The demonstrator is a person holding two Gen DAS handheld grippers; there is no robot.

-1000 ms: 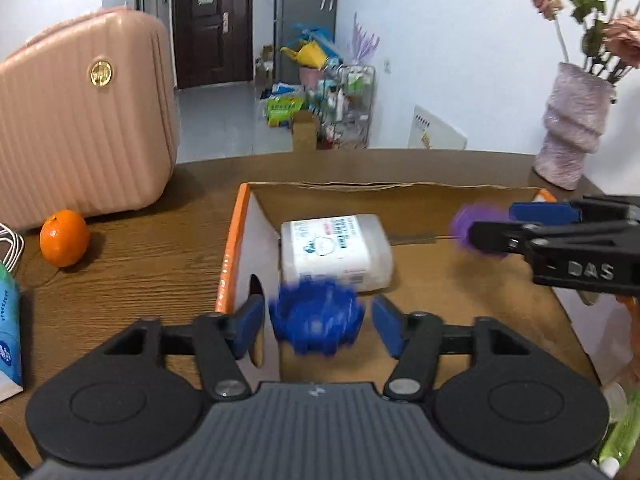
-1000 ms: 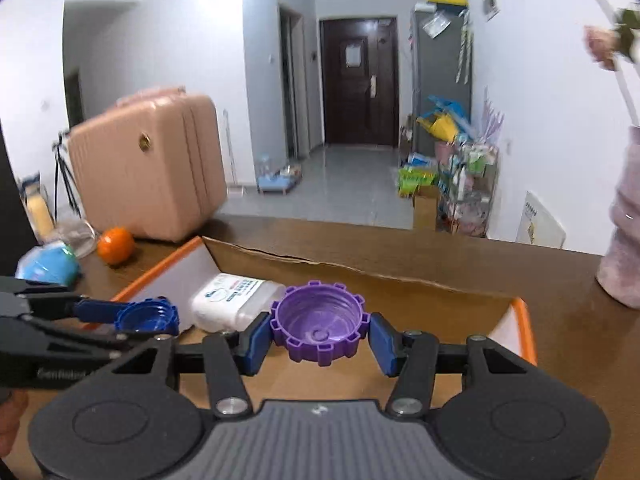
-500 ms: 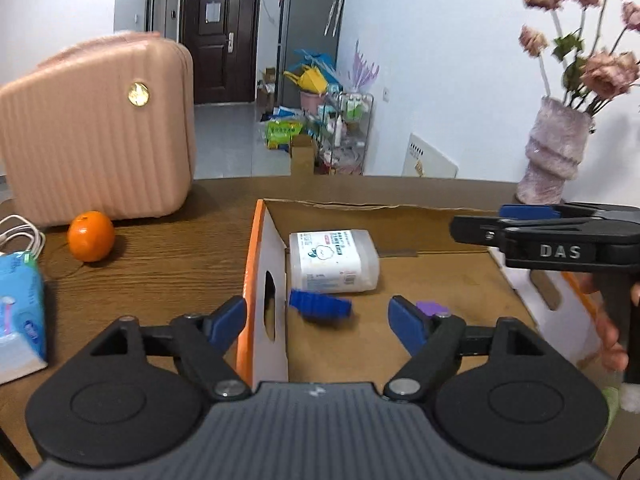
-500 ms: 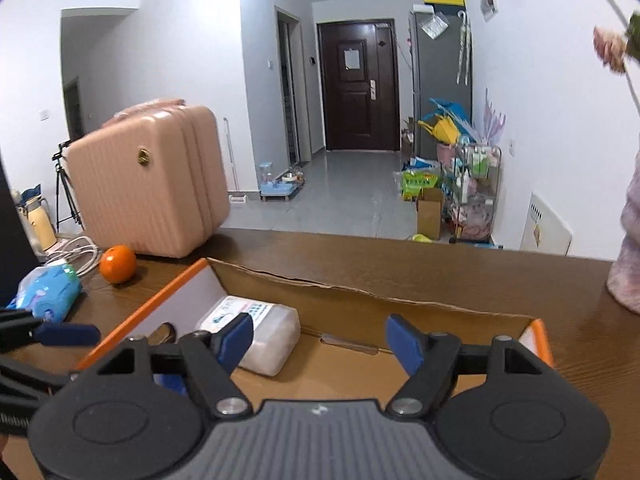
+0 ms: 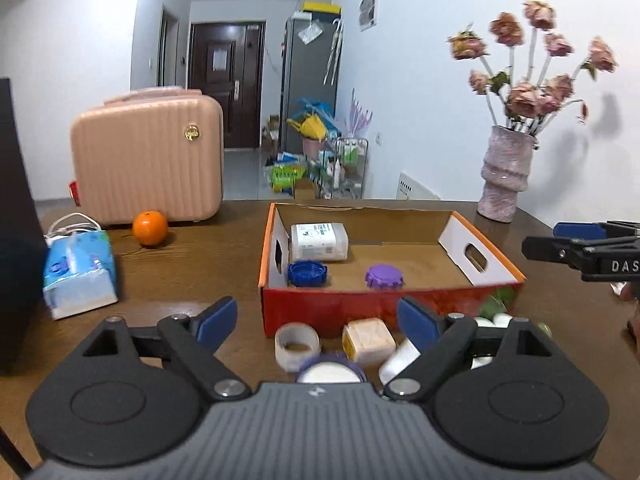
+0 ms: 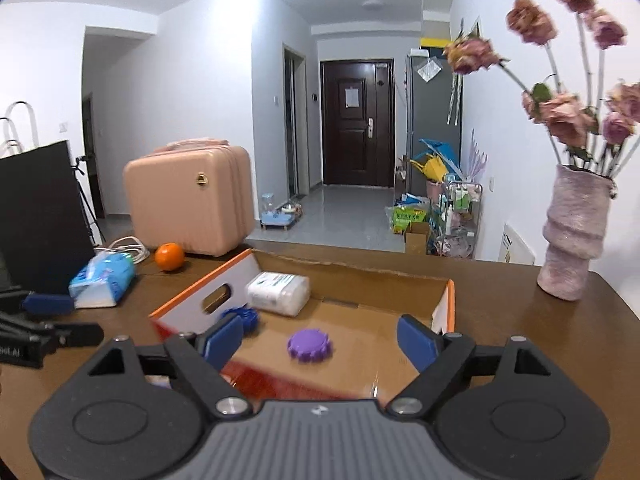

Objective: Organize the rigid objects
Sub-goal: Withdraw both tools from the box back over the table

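An orange-rimmed cardboard box (image 5: 486,258) (image 6: 192,304) sits on the wooden table. Inside it lie a blue cap (image 5: 307,273) (image 6: 242,317), a purple cap (image 5: 383,276) (image 6: 309,344) and a white container (image 5: 319,241) (image 6: 279,287). My left gripper (image 5: 318,322) is open and empty, back from the box's near wall. My right gripper (image 6: 320,342) is open and empty above the box's near edge; it also shows at the right of the left wrist view (image 5: 580,246). A tape roll (image 5: 297,345), a yellowish cube (image 5: 368,338) and white items (image 5: 328,372) lie in front of the box.
A pink suitcase (image 5: 148,156), an orange (image 5: 150,228), a tissue pack (image 5: 78,274) and a white cable (image 5: 70,224) are on the left. A vase of flowers (image 5: 506,174) (image 6: 572,236) stands at the back right. A black panel (image 5: 18,232) is at the far left.
Both grippers opened and dropped their caps into the box: blue from the left, purple from the right. Both then pulled back and up, away from the box.
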